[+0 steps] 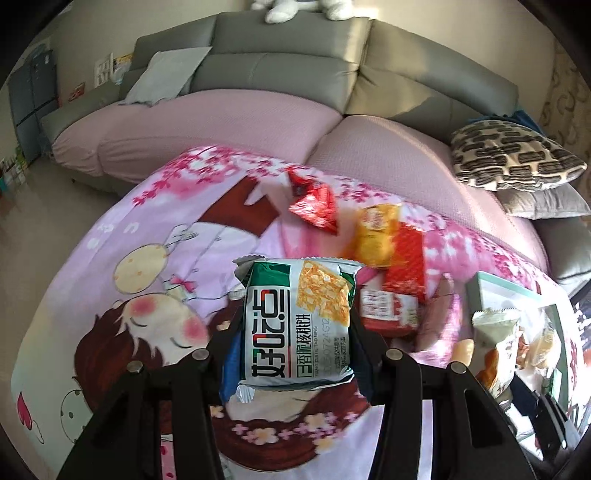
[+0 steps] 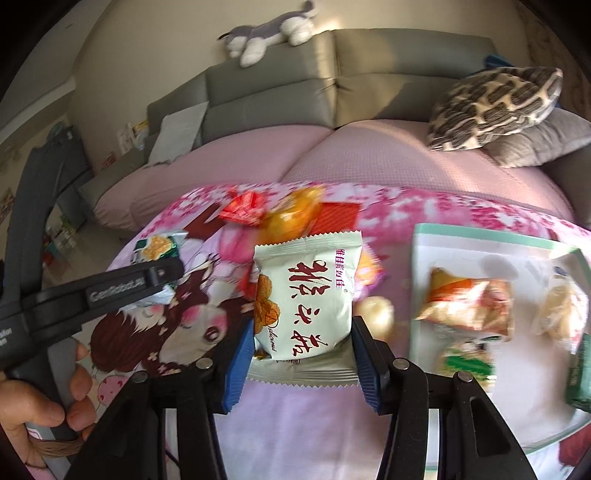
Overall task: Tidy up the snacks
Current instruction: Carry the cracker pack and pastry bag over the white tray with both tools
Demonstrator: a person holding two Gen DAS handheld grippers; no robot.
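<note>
My left gripper (image 1: 295,343) is shut on a green and white snack packet (image 1: 295,321), lifted above the pink cartoon cloth (image 1: 129,266). My right gripper (image 2: 301,354) is shut on a pale green packet with red lettering (image 2: 306,295); blue pads (image 2: 240,365) press its sides. In the right wrist view the left gripper (image 2: 159,275) shows at left with its green packet (image 2: 157,247), held by a person's hand (image 2: 44,406). A white tray (image 2: 480,254) at right holds several packets, among them an orange and white packet (image 2: 469,302).
Loose snacks lie at the cloth's far side: a red packet (image 1: 314,203), a yellow packet (image 1: 376,232), a flat red packet (image 1: 406,258). Behind is a sofa with pink seat covers (image 1: 221,118), a patterned cushion (image 1: 513,155) and a plush toy (image 2: 269,31).
</note>
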